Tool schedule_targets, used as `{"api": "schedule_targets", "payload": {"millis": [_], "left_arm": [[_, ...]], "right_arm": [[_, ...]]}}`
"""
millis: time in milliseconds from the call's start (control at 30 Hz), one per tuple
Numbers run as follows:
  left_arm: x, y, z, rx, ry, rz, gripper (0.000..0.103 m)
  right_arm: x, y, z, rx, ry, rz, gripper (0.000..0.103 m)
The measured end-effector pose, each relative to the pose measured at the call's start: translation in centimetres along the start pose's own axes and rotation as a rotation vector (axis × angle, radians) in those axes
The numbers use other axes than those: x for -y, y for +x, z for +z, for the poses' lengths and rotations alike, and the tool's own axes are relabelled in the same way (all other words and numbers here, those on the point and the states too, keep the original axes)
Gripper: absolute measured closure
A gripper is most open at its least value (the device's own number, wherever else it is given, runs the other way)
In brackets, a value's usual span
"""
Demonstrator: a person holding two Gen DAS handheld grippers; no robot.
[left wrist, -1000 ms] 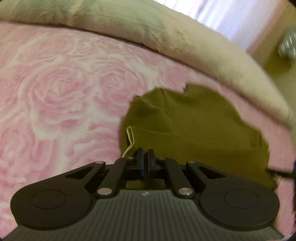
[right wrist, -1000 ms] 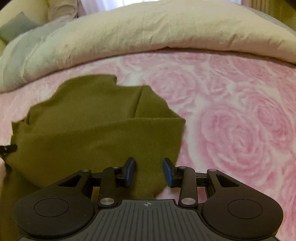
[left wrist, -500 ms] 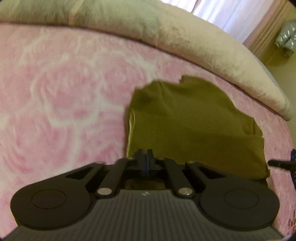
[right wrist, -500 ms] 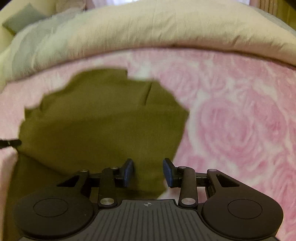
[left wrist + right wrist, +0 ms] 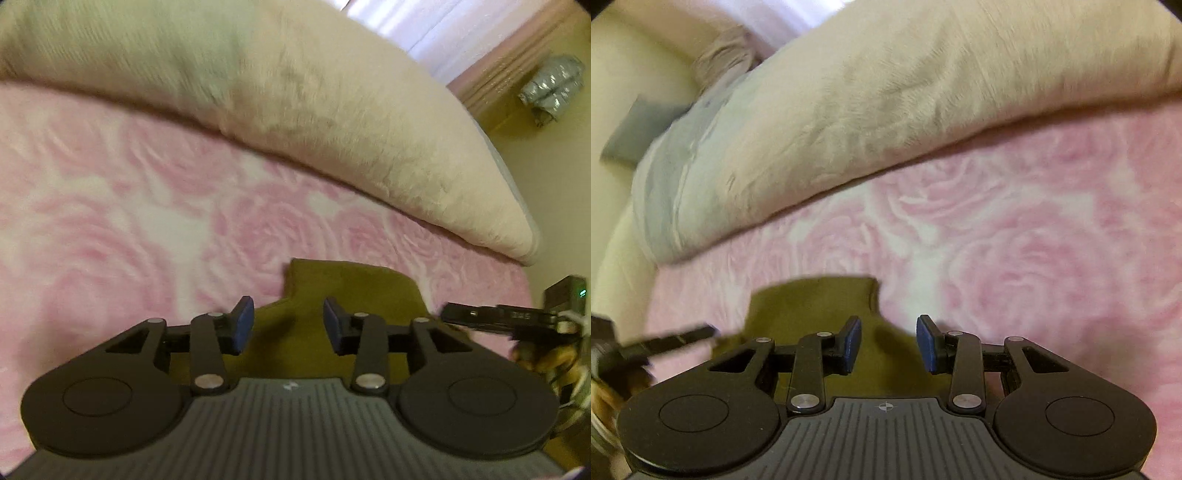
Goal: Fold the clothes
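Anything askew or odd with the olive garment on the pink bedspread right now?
Nothing stands out. The olive garment lies on the rose bedspread; its far edge is uneven. The left gripper is opening with no cloth pinched; the right gripper is open too.

Your inventory — counted from both wrist views:

- One olive-green garment (image 5: 354, 295), lying on the bed.
- One pink rose-patterned bedspread (image 5: 129, 221).
- One cream duvet (image 5: 295, 96), bunched along the far side.
- One grey-blue cushion (image 5: 639, 136) at the bed's edge.
- One silvery wrapped bundle (image 5: 552, 88) on the floor.
- Two tools — your left tool (image 5: 288, 328), jaws opening over the garment, and your right tool (image 5: 888, 343), jaws apart.
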State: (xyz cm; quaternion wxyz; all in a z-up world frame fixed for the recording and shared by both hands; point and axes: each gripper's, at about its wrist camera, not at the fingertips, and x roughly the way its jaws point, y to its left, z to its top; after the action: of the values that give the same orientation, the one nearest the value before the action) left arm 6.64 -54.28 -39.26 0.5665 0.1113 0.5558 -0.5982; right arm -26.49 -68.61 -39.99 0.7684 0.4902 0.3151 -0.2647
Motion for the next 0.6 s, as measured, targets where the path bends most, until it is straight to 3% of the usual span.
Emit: {"api": "schedule_targets", "payload": {"millis": [100,200,233,267,300,367,467,600], "left_arm": [[-0.8,2.6,1.2,-0.054,-0.048,-0.010,0.066],[-1.2,3.9,1.9,-0.064,-0.073,-0.083,0.068],[-1.2,4.2,2.1,-0.069,-0.070,-0.104,0.075],[-1.2,4.6,2.4,-0.074,-0.066,-0.123,0.089],[-1.1,4.9,2.5,-0.079,-0.052,-0.127,0.095],[-0.9,4.9,2.4,-0.073,-0.008,-0.135,0.098],[-0.5,3.2,1.9,-0.001,0.081,-0.171,0.098],[1.3,-0.8,-0.5,0.140,0.301,-0.204,0.098]], "right_arm": [[0.8,2.2,1.1,-0.029,0.079,0.058,0.066],[1.5,3.7,1.7,-0.031,0.143,0.101,0.066],[1.7,3.9,1.9,-0.025,0.164,0.121,0.066],[1.7,4.2,2.2,-0.022,0.170,0.140,0.067],[1.5,4.5,2.2,-0.021,0.157,0.146,0.068],[0.9,4.5,2.1,-0.008,0.101,0.144,0.095],[-0.5,4.0,1.6,0.028,-0.027,0.122,0.097],[-3.1,-0.3,-1.0,0.192,-0.234,0.128,0.097]]}}
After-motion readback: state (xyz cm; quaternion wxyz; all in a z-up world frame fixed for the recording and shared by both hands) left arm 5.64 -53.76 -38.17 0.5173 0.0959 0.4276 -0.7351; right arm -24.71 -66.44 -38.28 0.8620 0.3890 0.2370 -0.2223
